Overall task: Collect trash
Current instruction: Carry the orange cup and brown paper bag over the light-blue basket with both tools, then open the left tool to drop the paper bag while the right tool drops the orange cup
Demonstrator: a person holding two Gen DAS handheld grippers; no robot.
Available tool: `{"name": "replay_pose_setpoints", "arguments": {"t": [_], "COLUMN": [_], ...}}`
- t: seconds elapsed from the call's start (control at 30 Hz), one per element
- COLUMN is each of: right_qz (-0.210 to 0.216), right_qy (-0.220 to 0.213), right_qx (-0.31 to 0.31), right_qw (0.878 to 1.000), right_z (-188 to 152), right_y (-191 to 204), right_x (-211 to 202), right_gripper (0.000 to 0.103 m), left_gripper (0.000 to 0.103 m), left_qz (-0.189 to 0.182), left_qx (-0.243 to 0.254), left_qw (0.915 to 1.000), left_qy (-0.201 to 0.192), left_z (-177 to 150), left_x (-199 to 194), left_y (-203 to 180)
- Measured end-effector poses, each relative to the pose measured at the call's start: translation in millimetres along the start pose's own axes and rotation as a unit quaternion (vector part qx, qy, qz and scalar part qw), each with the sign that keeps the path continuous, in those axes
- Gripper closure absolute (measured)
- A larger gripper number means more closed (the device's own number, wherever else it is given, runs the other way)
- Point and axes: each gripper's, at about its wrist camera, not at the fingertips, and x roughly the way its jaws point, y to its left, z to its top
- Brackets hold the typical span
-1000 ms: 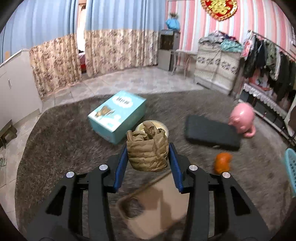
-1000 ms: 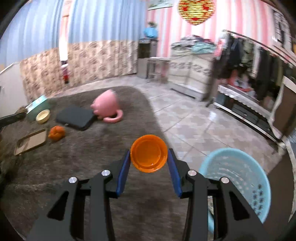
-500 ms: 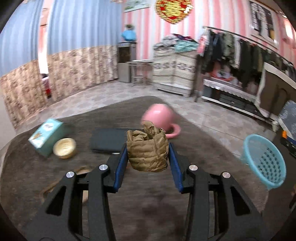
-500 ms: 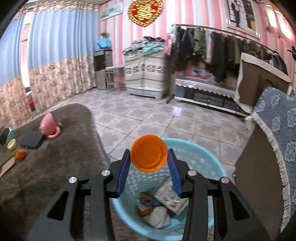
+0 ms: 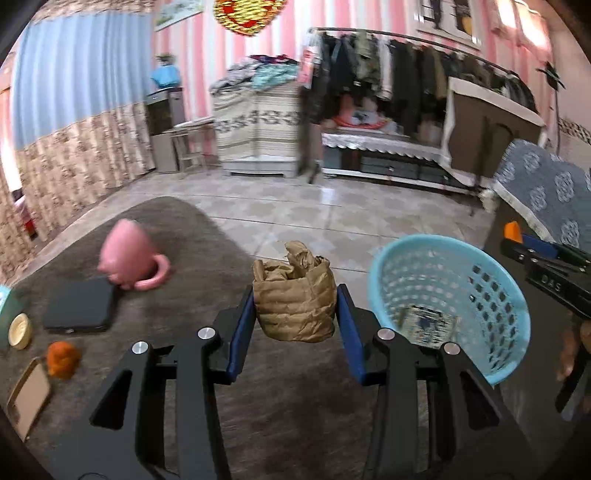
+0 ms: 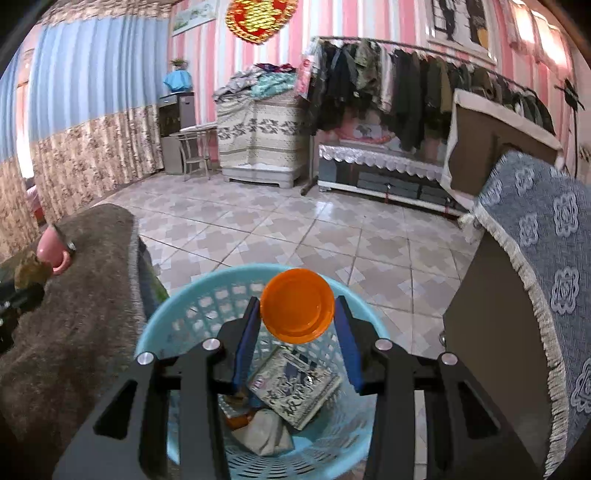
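Both grippers have swung from the rug to the basket (image 6: 192, 314).
Left gripper (image 5: 295, 317) clamps a paper bag (image 5: 294, 299); right gripper (image 6: 297, 325) clamps an orange lid (image 6: 297, 305) over it.

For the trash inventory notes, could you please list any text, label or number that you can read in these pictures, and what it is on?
"DAS", roughly: pale letters on the black body of the right gripper; blurred, uncertain.
Printing on the flat patterned packet in the light blue plastic basket: too blurred.
Red-and-gold wall ornament: unreadable.

Right gripper (image 6: 297, 325) pinches an orange lid (image 6: 297, 311) between its blue pads, right above the blue basket (image 6: 177, 317), patterned packet (image 6: 295, 387) and scraps inside, brown rug (image 6: 74, 295) alongside.
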Motion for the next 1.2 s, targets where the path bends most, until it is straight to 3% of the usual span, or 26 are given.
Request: {"name": "replay_pose_setpoints", "arguments": {"t": [0.3, 0.57, 0.67, 0.8, 1.07, 1.2], "right_qz": [-0.013, -0.015, -0.018, -0.018, -0.02, -0.015], "right_qy": [0.008, 0.009, 0.009, 0.011, 0.021, 0.024], "right_qx": [0.076, 0.082, 0.085, 0.08, 0.058, 0.043], "right_qw": [0.997, 0.996, 0.996, 0.997, 0.998, 0.999], "right_z": [-14, -17, -17, -18, -16, -14], "right_y": [-52, -56, -55, -53, -31, -13], "right_x": [9, 13, 12, 13, 19, 23], "right_gripper": [0.062, 0.062, 0.062, 0.062, 0.062, 0.062], "left_gripper": [0.061, 0.06, 0.055, 0.04, 0.01, 0.01], "left_qz": [-0.05, -0.07, -0.07, -0.057, -0.009, 0.011], "left_qx": [0.03, 0.059, 0.069, 0.069, 0.019, 0.011], "left_qw": [0.9983, 0.9957, 0.995, 0.9957, 0.9997, 0.9998], "left_qy": [-0.001, 0.006, 0.016, 0.021, -0.012, -0.015], "left_z": [13, 10, 9, 6, 13, 8], "left_x": [22, 50, 62, 66, 43, 34], "left_y": [-60, -99, -103, -99, -59, -44]}}
